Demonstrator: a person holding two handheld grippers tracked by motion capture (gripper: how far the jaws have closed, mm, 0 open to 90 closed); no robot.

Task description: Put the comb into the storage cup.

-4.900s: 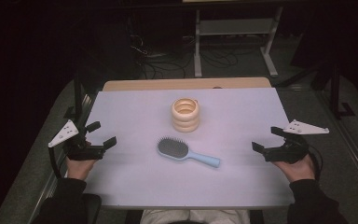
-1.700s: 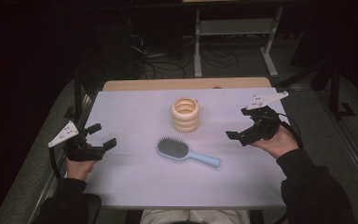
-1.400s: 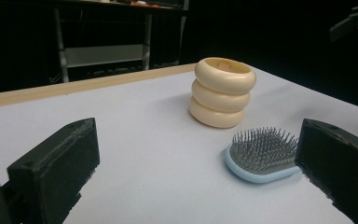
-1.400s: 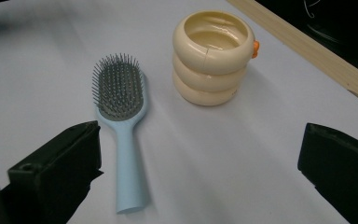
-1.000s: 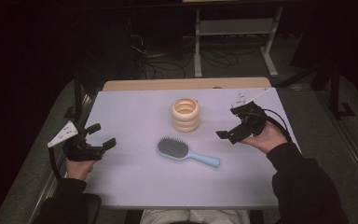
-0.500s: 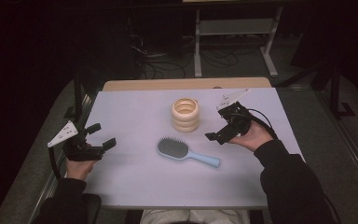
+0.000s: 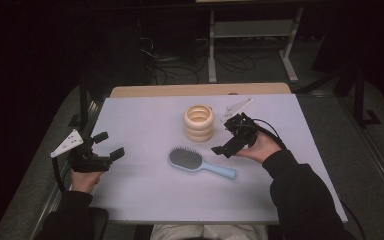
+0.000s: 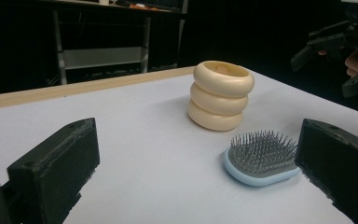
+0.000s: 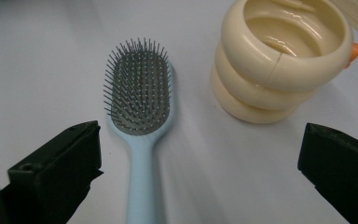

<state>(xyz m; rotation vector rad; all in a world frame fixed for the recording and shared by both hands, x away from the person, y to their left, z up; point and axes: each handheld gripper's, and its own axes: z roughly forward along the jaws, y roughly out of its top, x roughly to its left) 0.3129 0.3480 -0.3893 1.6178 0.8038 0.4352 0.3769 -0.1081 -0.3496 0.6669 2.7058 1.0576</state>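
Pale lilac-white covering spreads over the table point(image 7: 145, 200), with a strip of bare wood showing along the far edge. Most of the surface is bare: the whole near half and the left third carry nothing, and both side edges drop to dark floor.

Near the middle lies a light blue hairbrush point(image 7: 200, 162), bristles up. Its long axis runs on a slant across the table: the oval head with grey bristles points toward the left and slightly away from the person, and the handle trails toward the near right. Just beyond the head, apart from it, stands a cream holder shaped like three stacked rings point(image 7: 199, 122), upright with its mouth open to the top.

At the table's left edge the left gripper point(image 7: 107, 145) sits in the person's hand, jaws spread wide and nothing between them; from its own camera the brush head point(image 8: 261, 158) and the ringed holder point(image 8: 221, 95) lie ahead over open surface.

Right of the holder and above the brush handle's side, the right gripper point(image 7: 227, 142) hangs over the table, jaws wide apart and empty. Its camera looks down on the brush point(image 9: 140, 116), handle toward the lens, with the holder point(image 9: 279, 56) to the right.
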